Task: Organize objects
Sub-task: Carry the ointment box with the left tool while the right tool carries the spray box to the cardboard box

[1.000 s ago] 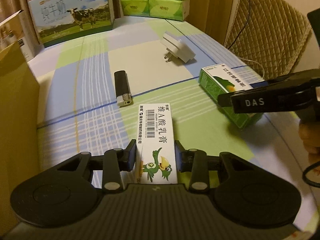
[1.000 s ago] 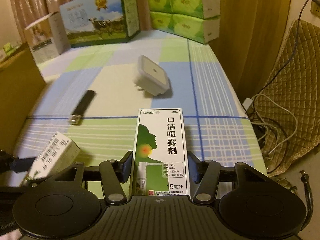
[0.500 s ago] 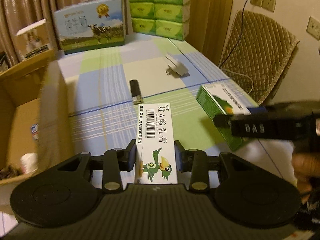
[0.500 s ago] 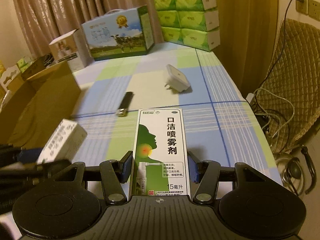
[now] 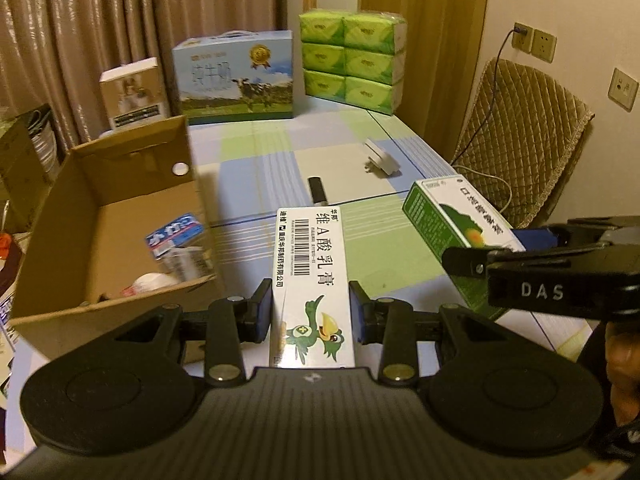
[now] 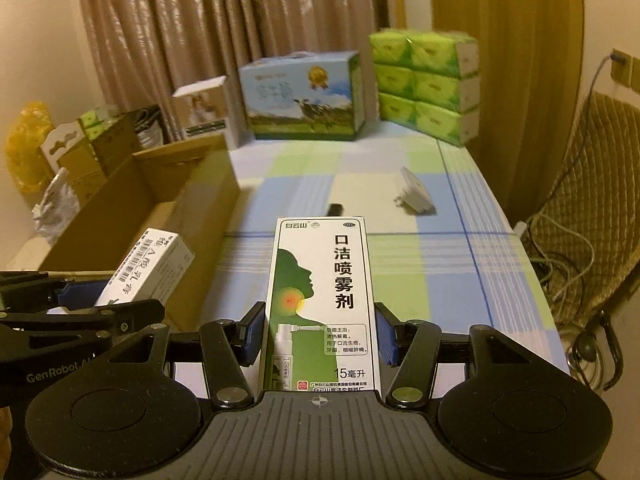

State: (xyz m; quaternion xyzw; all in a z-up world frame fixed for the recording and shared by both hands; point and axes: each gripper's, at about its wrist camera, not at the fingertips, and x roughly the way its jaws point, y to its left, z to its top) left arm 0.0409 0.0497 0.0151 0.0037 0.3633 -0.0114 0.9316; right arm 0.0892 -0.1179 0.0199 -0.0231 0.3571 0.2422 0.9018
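1. White ointment box (image 5: 313,276) sits lengthwise between the left gripper's (image 5: 312,314) pads, pinched, above the checked table (image 5: 248,184).
2. Green spray box (image 6: 322,304) is clamped likewise in the right gripper (image 6: 320,338), beside the cardboard box (image 6: 168,200).

The near end of the white ointment box (image 5: 312,280) is hidden behind the left gripper's (image 5: 312,316) body. The spray box (image 6: 320,304) covers most of the black lighter (image 6: 335,209). Inside the cardboard box (image 5: 120,184) the things are blurred, and its left wall hides part of the floor. The small print on both packages is too small to read.
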